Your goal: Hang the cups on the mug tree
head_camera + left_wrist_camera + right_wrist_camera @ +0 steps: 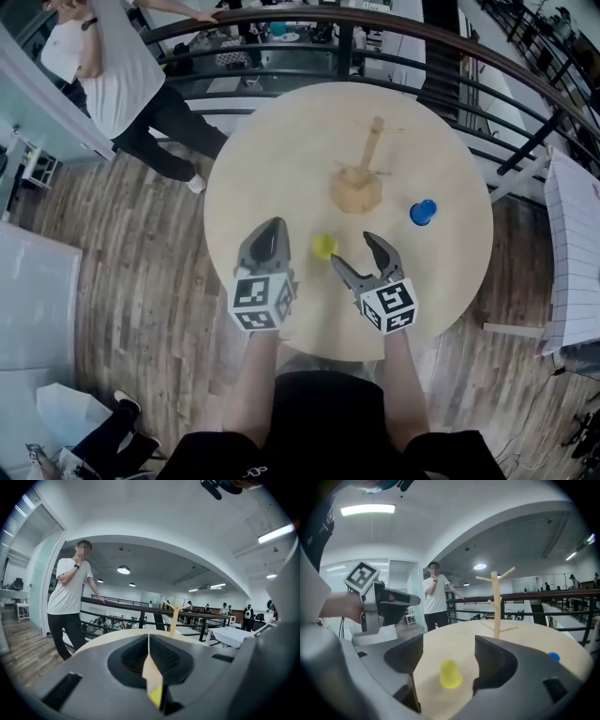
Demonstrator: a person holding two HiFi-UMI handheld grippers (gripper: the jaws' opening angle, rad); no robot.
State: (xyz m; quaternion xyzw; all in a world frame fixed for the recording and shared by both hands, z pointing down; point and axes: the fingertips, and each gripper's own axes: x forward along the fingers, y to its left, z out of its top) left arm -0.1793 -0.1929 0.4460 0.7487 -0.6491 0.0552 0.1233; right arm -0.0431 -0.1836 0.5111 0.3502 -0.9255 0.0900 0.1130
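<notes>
A wooden mug tree (361, 178) stands bare on the round pale table (272, 141). A yellow cup (324, 247) sits upside down on the table, just ahead of and between my two grippers. A blue cup (423, 212) lies to the right of the tree. My right gripper (354, 251) is open, and the yellow cup (451, 674) rests a little beyond its jaws, untouched. My left gripper (272, 225) is shut with nothing held; through its thin slit a sliver of the yellow cup (156, 694) shows. The mug tree (495, 606) rises behind the cup.
A person in a white shirt (103, 66) leans on the curved black railing (375, 23) beyond the table. A white-covered table (572, 244) stands at the right. The near table edge runs under my grippers.
</notes>
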